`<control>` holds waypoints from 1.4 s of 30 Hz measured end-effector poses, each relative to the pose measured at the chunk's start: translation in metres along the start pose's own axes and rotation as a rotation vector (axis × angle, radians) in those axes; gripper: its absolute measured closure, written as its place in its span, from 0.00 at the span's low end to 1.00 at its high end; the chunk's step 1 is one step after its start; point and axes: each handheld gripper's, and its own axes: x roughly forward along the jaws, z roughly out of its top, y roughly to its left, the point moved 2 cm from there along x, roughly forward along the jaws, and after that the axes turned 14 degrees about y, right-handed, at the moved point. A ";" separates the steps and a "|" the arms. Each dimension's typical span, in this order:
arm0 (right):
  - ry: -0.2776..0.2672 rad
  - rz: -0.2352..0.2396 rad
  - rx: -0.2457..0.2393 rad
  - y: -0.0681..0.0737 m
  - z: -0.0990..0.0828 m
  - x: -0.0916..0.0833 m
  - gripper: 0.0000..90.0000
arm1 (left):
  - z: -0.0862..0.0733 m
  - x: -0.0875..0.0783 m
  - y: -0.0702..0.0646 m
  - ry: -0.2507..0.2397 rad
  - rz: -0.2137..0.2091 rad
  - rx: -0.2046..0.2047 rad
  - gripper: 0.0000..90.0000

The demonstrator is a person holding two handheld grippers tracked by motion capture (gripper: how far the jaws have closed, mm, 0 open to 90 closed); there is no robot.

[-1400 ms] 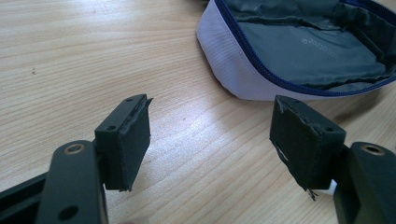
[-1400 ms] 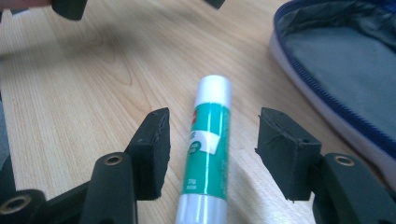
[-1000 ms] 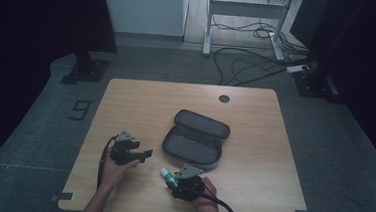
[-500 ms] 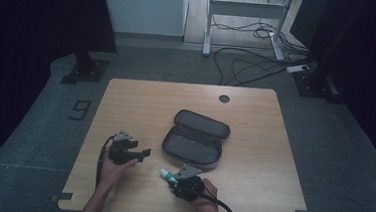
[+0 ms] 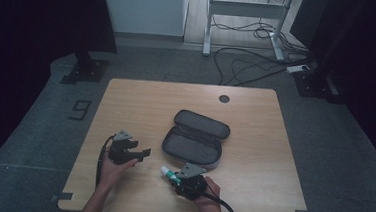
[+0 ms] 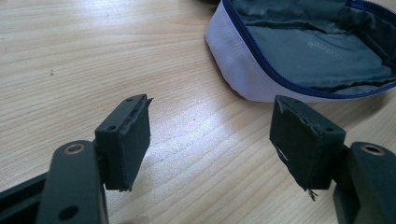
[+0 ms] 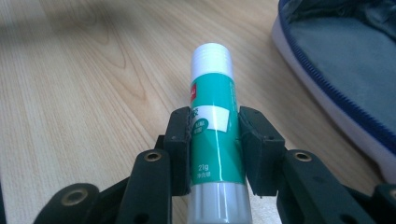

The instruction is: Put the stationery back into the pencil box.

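Glue stick [image 7: 213,135] sits clamped lengthwise in the just-closing right gripper [image 7: 214,140]; lift it level over the open pouch [image 5: 193,147] rim, left gripper [image 6: 212,140] idling spread and empty.

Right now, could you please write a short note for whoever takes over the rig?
Right claw: shut on the glue stick, jaws having just been closing; white cap points forward, low over the table.
Left claw: open, nothing between the jaws, near the table.
Pencil case: unzipped and lying open mid-table, just beyond both claws.
Done: glue stick gripped.
Left: probably place it in the case, then zip it shut.
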 end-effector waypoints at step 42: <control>-0.130 -0.117 0.121 -0.055 0.020 -0.037 0.72 | 0.000 0.006 -0.004 0.024 -0.002 0.014 0.33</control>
